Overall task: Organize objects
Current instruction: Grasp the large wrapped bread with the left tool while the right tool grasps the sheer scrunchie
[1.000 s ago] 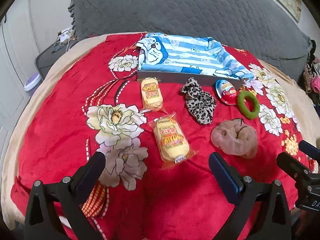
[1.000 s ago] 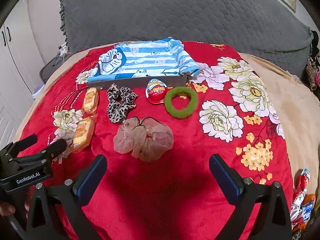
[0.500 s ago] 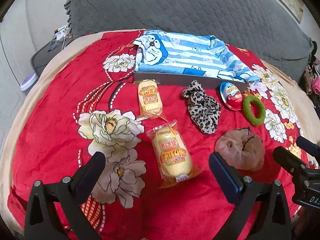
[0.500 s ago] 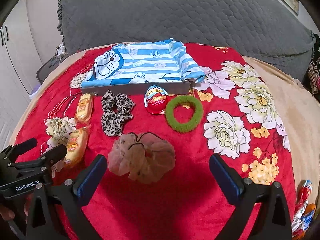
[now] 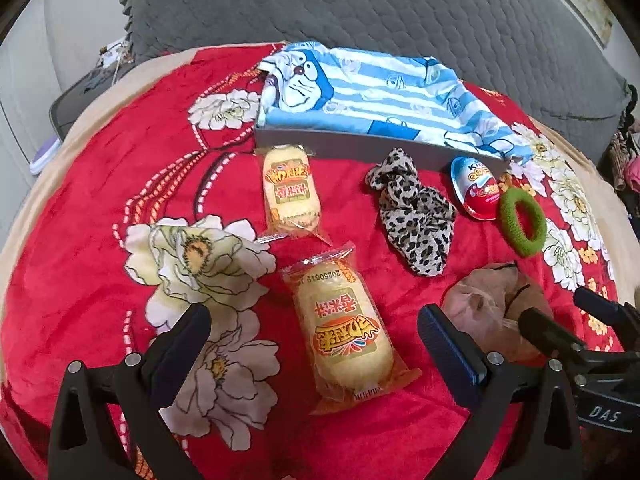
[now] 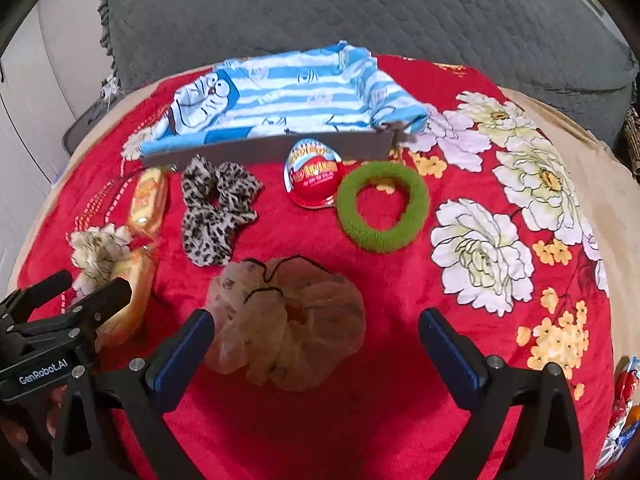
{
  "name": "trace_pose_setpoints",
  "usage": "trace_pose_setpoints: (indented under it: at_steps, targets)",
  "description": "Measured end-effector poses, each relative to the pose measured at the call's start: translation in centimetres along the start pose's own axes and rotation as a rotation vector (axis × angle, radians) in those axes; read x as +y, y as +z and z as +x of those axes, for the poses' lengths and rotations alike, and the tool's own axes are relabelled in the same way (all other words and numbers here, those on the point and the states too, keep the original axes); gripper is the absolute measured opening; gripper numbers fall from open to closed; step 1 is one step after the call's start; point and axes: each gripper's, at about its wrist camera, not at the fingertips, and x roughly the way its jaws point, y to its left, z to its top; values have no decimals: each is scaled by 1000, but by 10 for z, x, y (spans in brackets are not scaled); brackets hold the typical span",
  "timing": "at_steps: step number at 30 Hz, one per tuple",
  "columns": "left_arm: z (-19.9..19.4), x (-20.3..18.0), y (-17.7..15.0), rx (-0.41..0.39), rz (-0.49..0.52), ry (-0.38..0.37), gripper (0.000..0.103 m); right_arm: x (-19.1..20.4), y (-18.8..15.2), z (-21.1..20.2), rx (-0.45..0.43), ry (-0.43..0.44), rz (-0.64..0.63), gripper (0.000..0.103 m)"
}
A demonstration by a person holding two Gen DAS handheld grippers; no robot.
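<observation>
Red floral blanket [image 5: 100,208] covers the bed. From the left wrist, the left tongs [image 5: 314,330] gape empty over the nearer snack cake packet [image 5: 344,332]; a second packet [image 5: 290,192] lies by the gray tray [image 5: 360,146], which holds only striped Doraemon cloth [image 5: 380,92]. From the right wrist, the right tongs [image 6: 316,330] hover released around the beige scrunchie [image 6: 288,320]; leopard scrunchie [image 6: 216,212], chocolate egg [image 6: 314,174] and green hair tie [image 6: 382,212] lie before the tray.
</observation>
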Motion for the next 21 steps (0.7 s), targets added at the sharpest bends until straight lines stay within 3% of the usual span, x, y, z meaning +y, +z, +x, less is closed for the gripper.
trace_pose_setpoints:
  at_steps: [21]
  targets:
    - [44,3,-8,59,14,11,102,14,-7,41,69,20,-21,101]
